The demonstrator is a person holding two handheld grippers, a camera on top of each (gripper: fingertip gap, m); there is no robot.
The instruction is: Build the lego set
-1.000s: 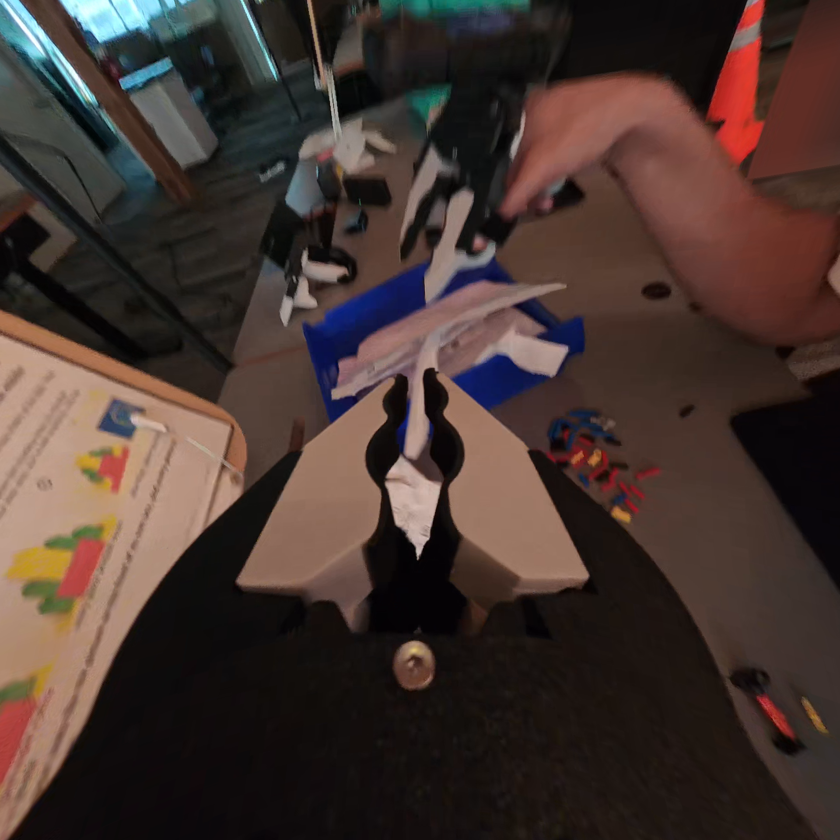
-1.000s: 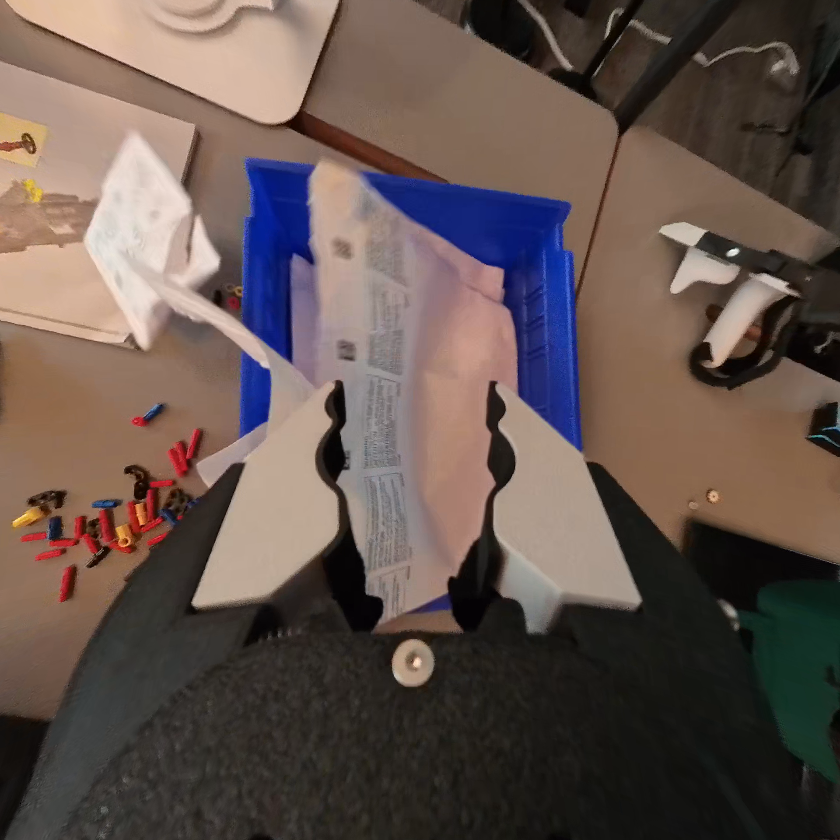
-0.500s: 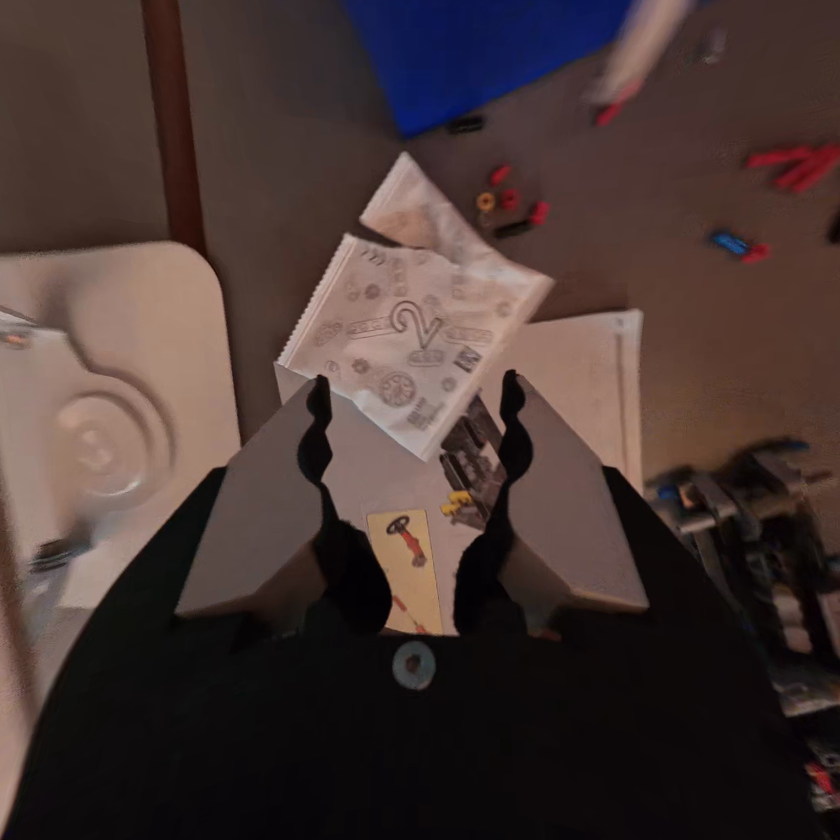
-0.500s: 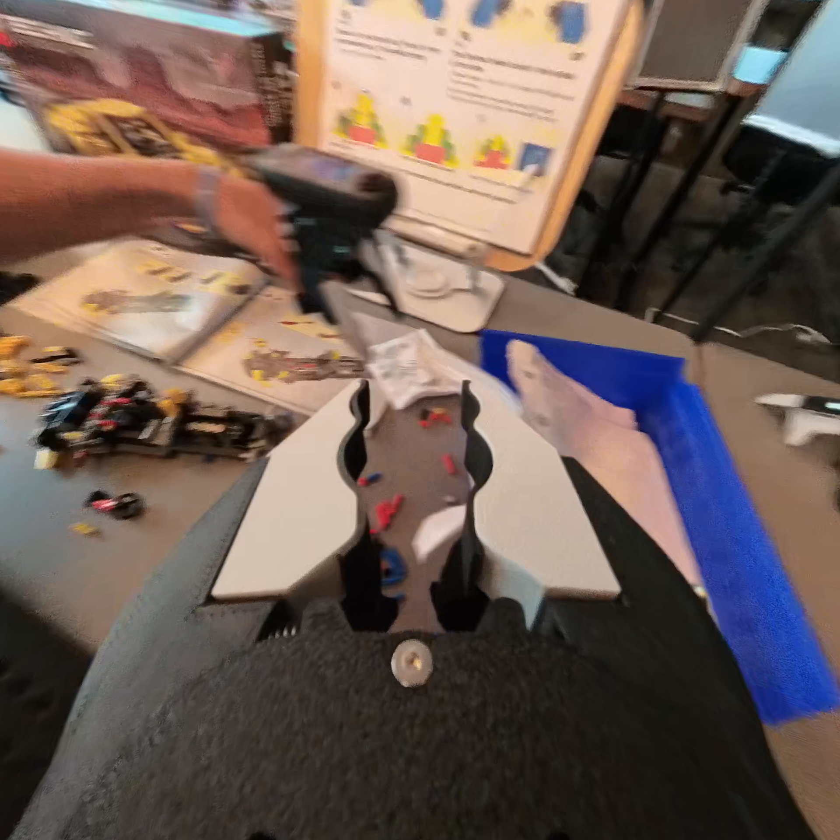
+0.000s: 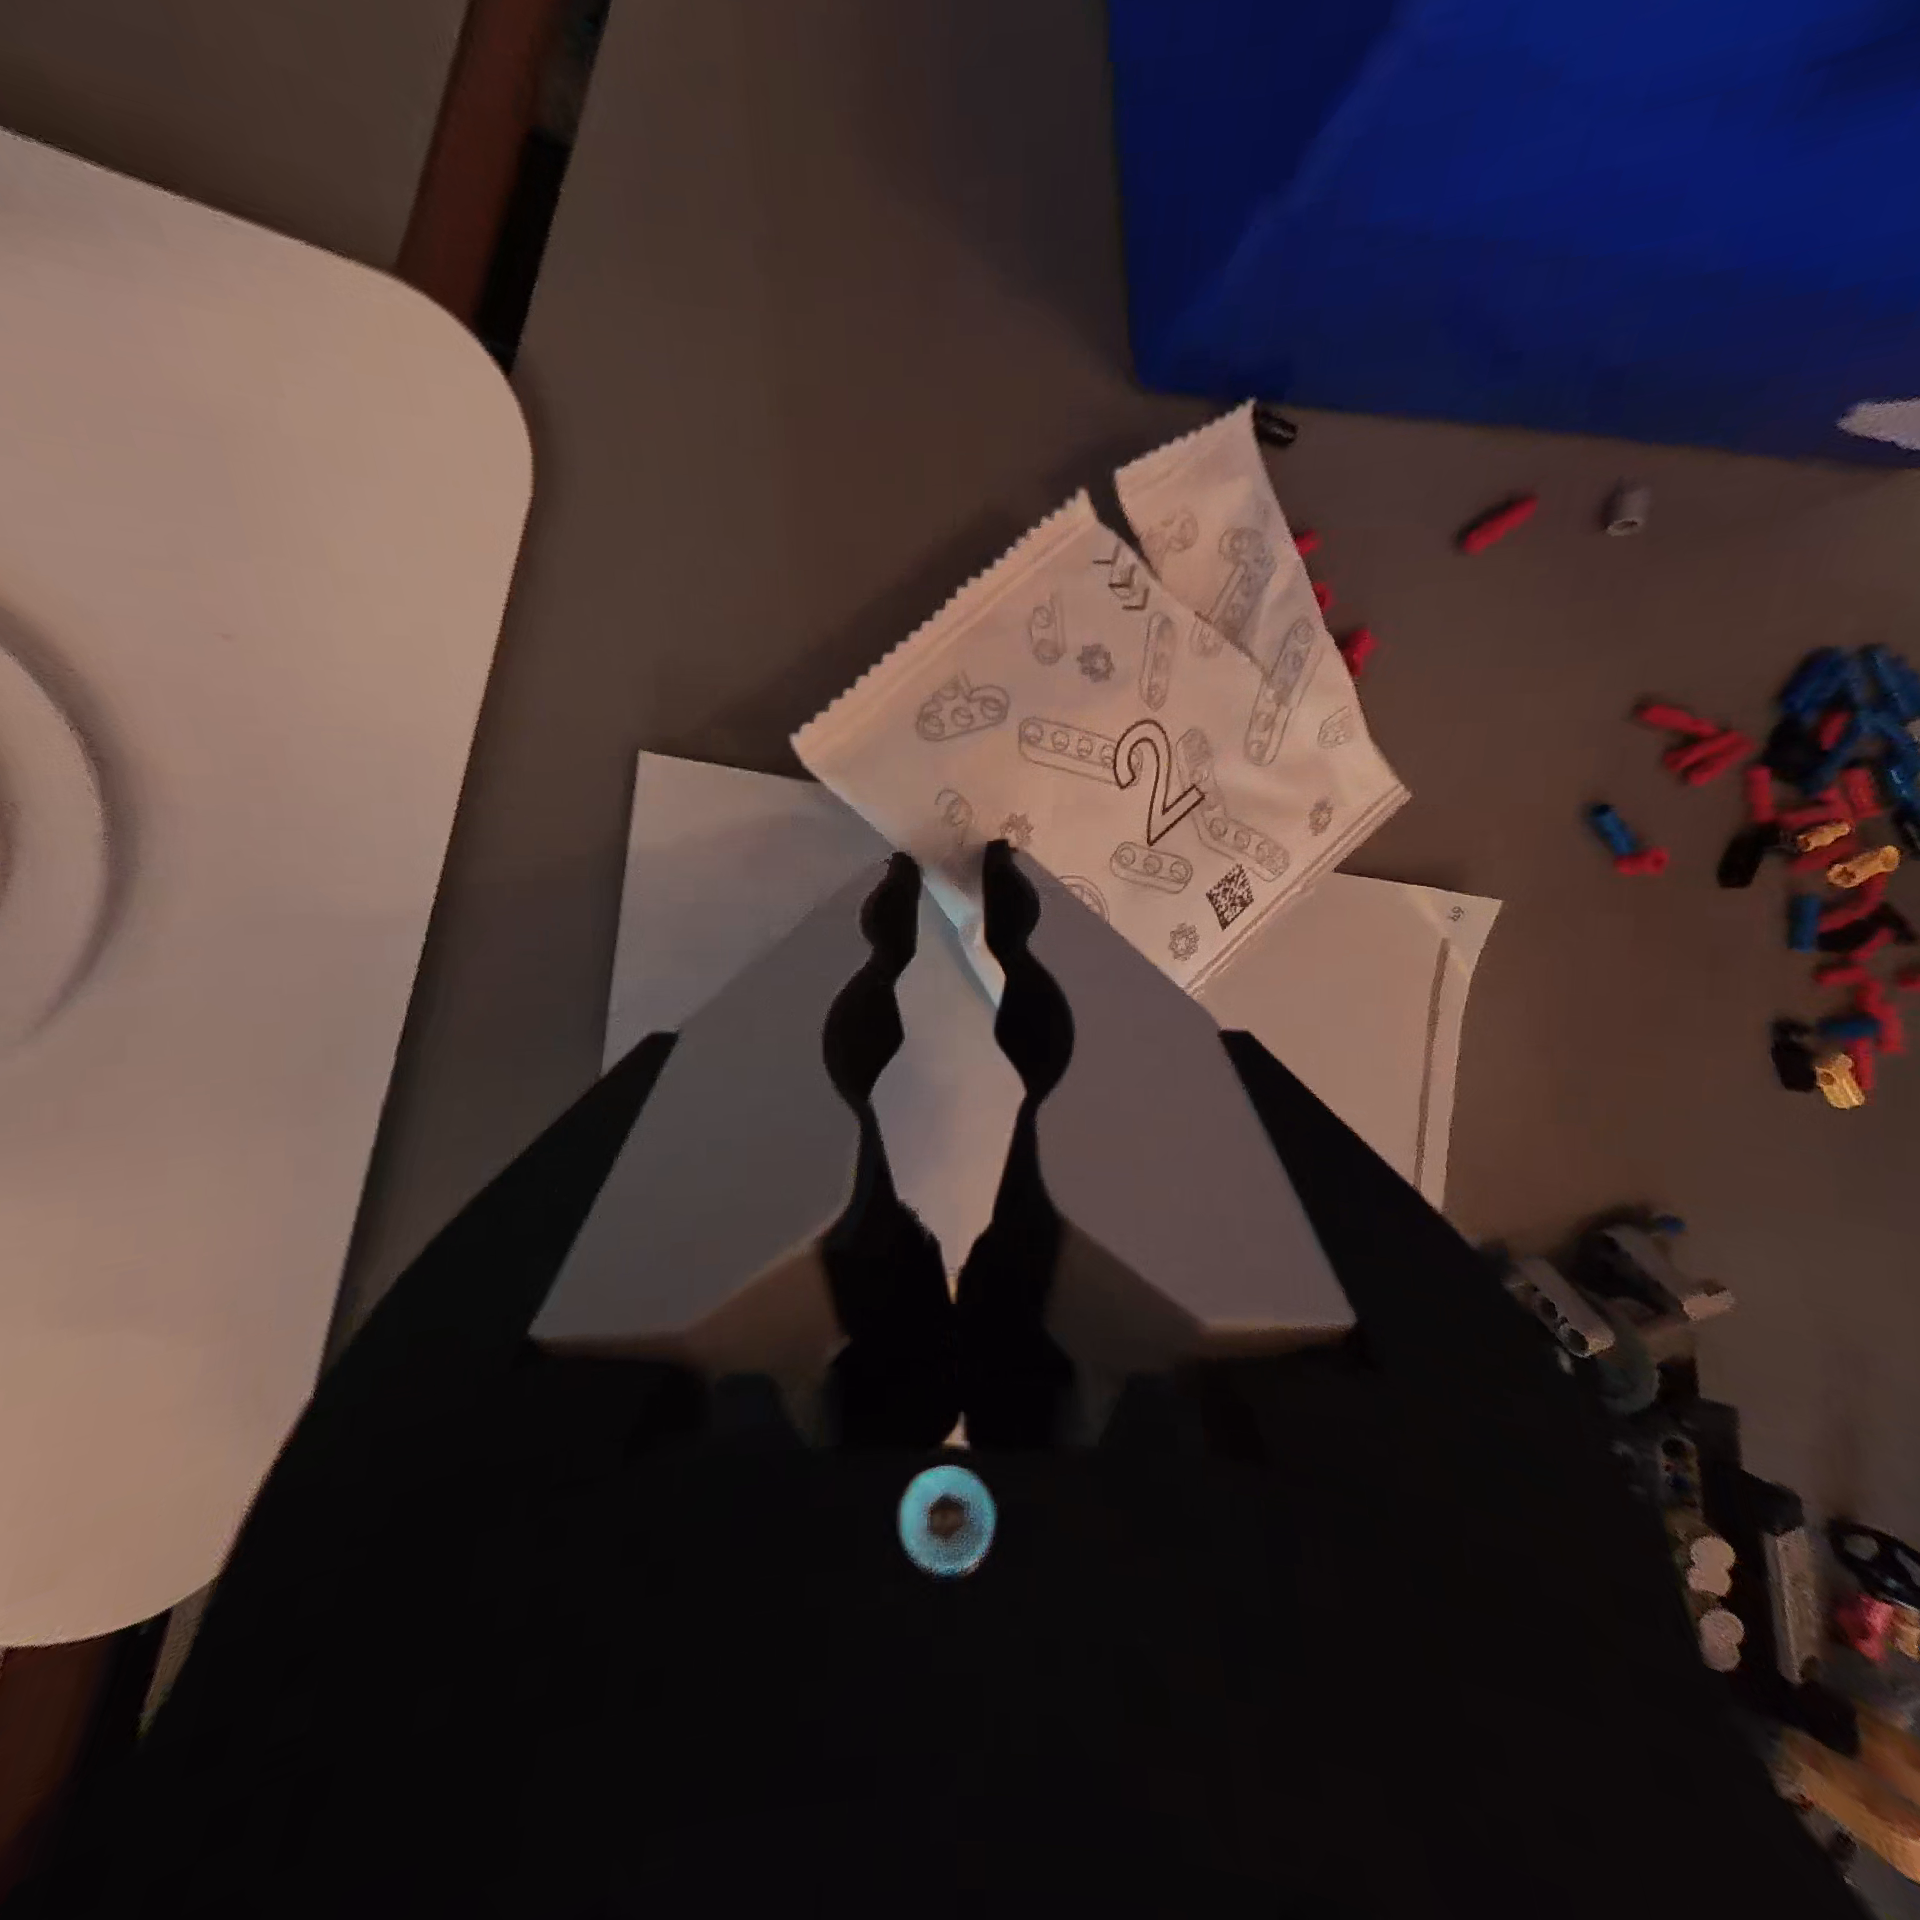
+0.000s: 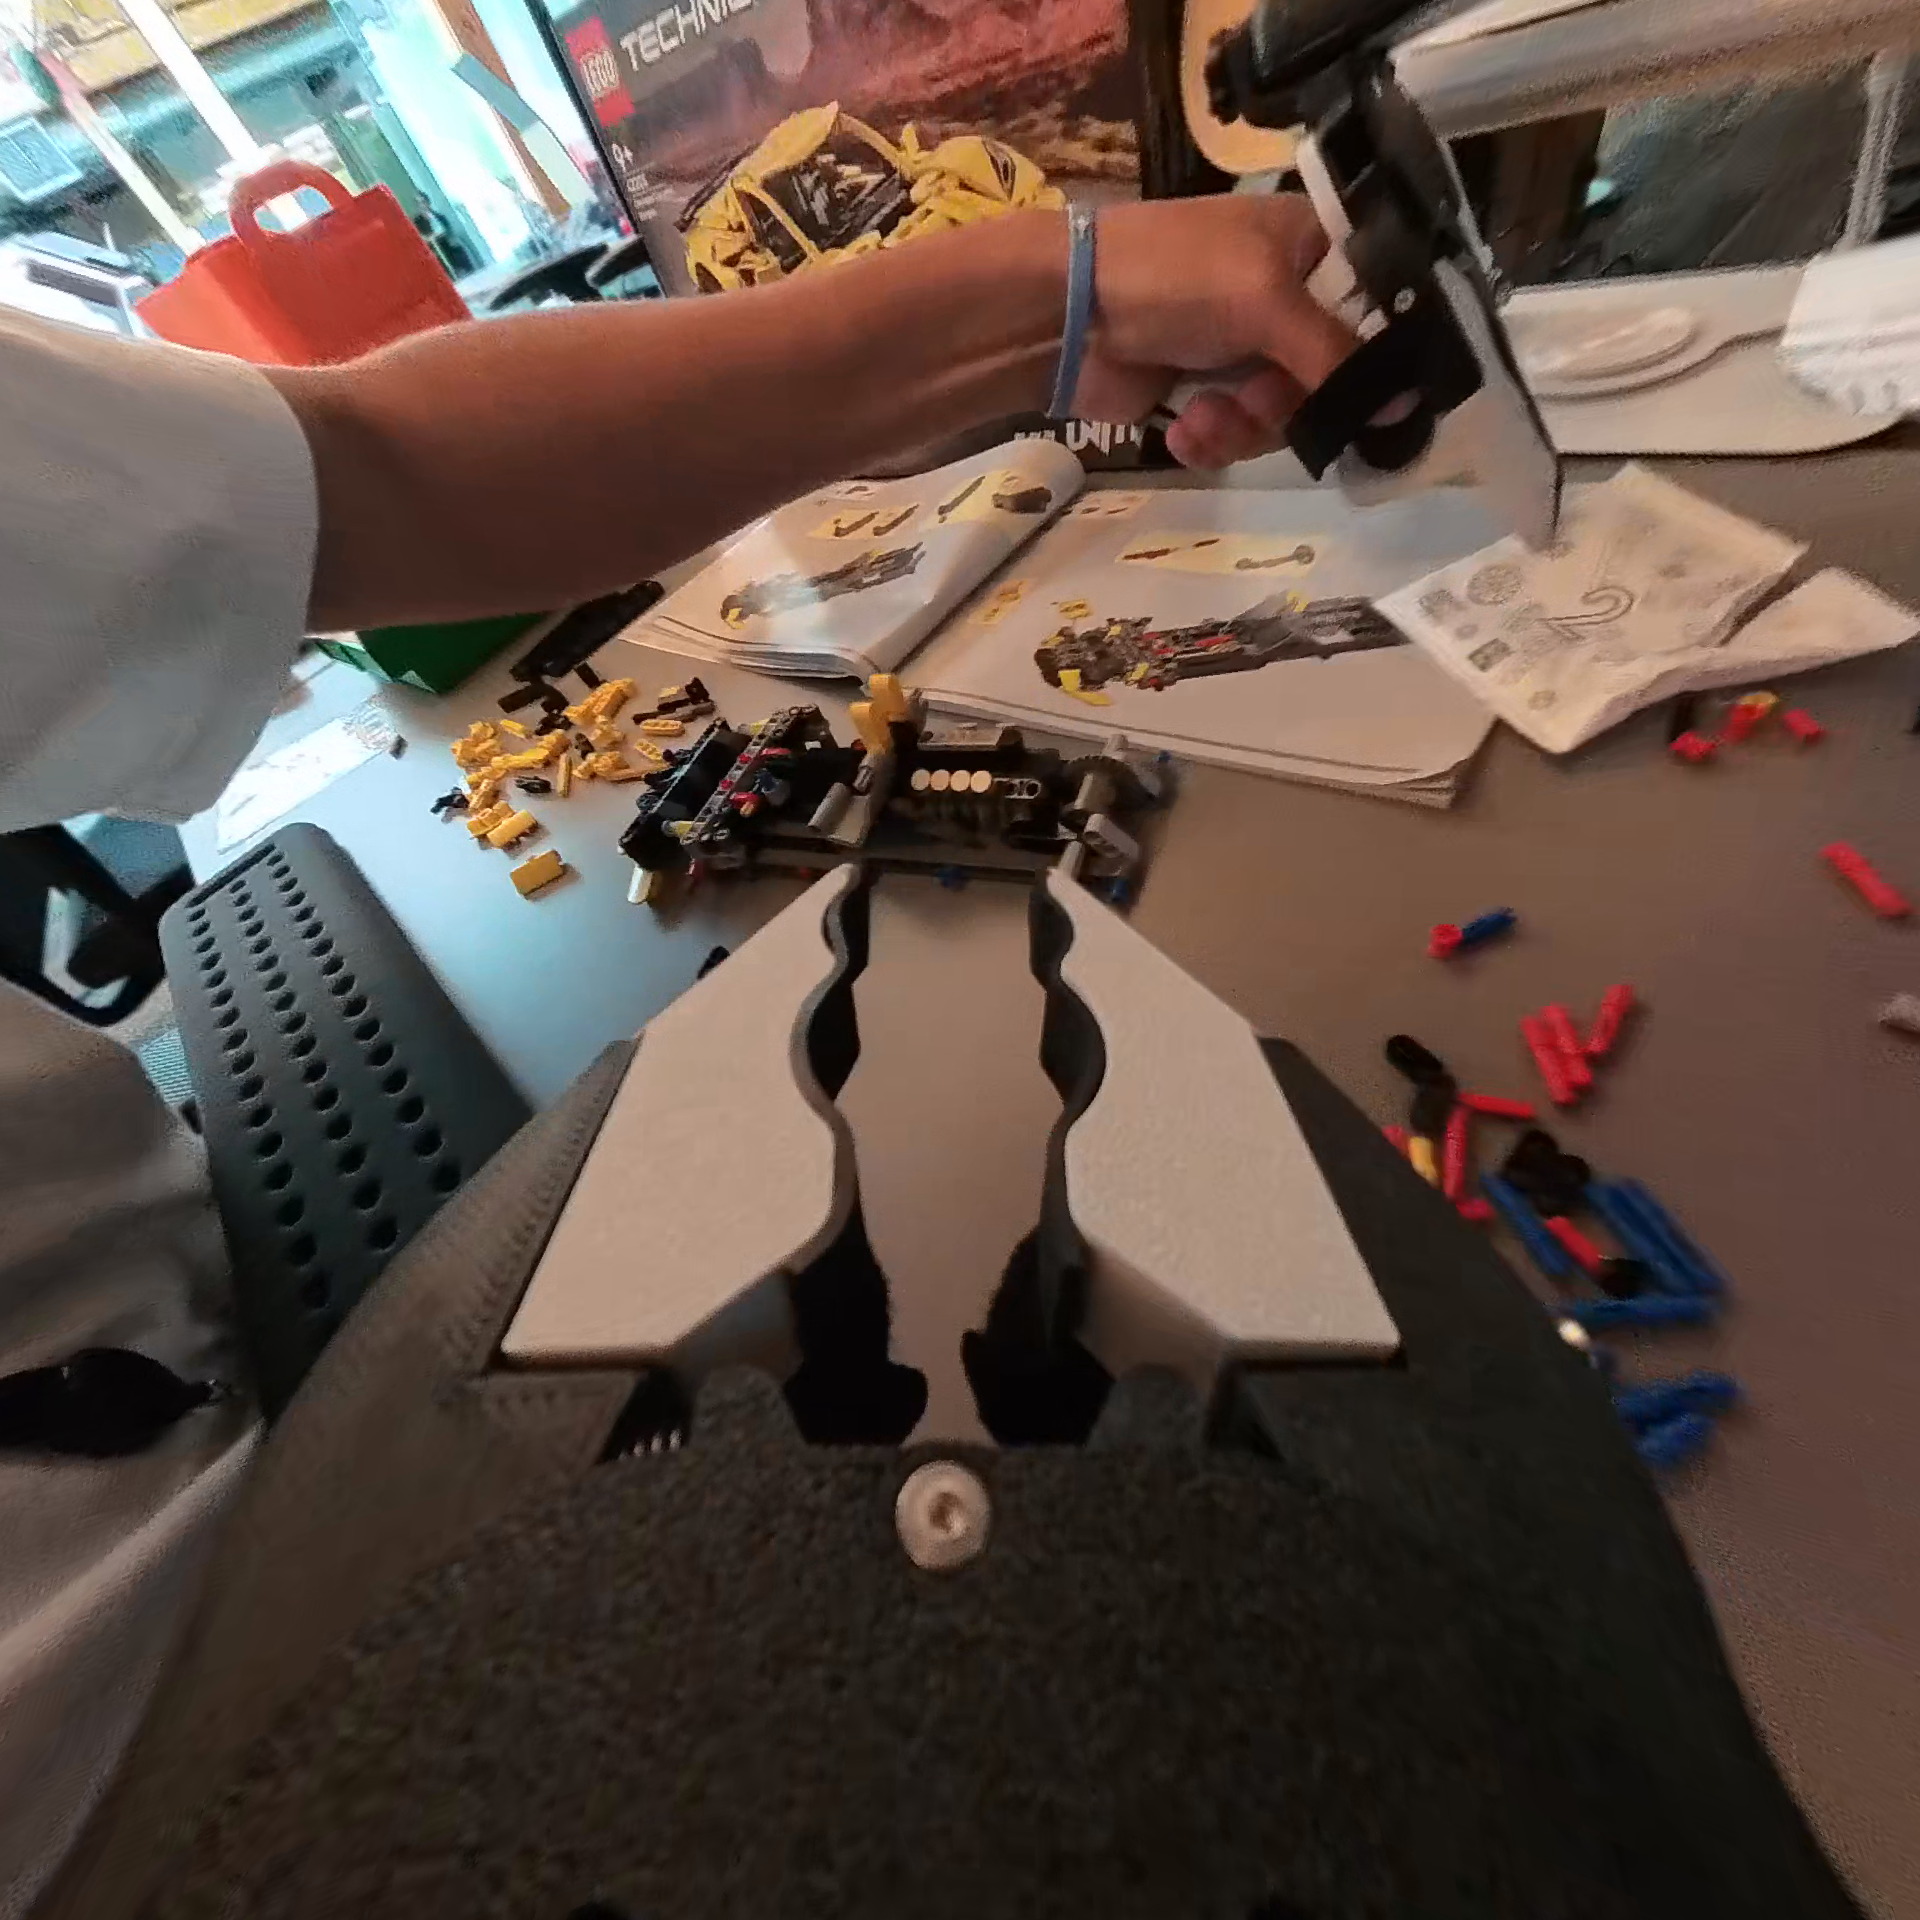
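A white paper parts bag [image 5: 1122, 727] lies across the corner of the open instruction booklet [image 5: 1351, 997]. My left gripper [image 5: 948, 860] is closed on the bag's near corner, with its fingers almost together. In the right wrist view the left gripper [image 6: 1538, 520], held in a hand, touches the bag [image 6: 1579, 613] from above. My right gripper [image 6: 945, 894] is open and empty, low over the table just in front of the partly built black lego chassis [image 6: 894, 790]. The chassis [image 5: 1621, 1320] also shows at the right edge of the left wrist view.
Red, blue and black pins [image 6: 1590, 1216] lie scattered right of my right gripper. Yellow pieces [image 6: 540, 748] lie left of the chassis. A blue bin [image 5: 1507, 208] stands beyond the bag and a white stand base [image 5: 208, 727] lies to its left. The set's box [image 6: 862, 135] stands behind, and a person's arm [image 6: 727, 384] crosses above the table. Some 30 cm of space lies between my two pairs of fingers.
My left gripper let go of the torn paper strip, swung down to the bag on the booklet, opened, then closed on its corner. My right gripper swung from the blue bin to the chassis.
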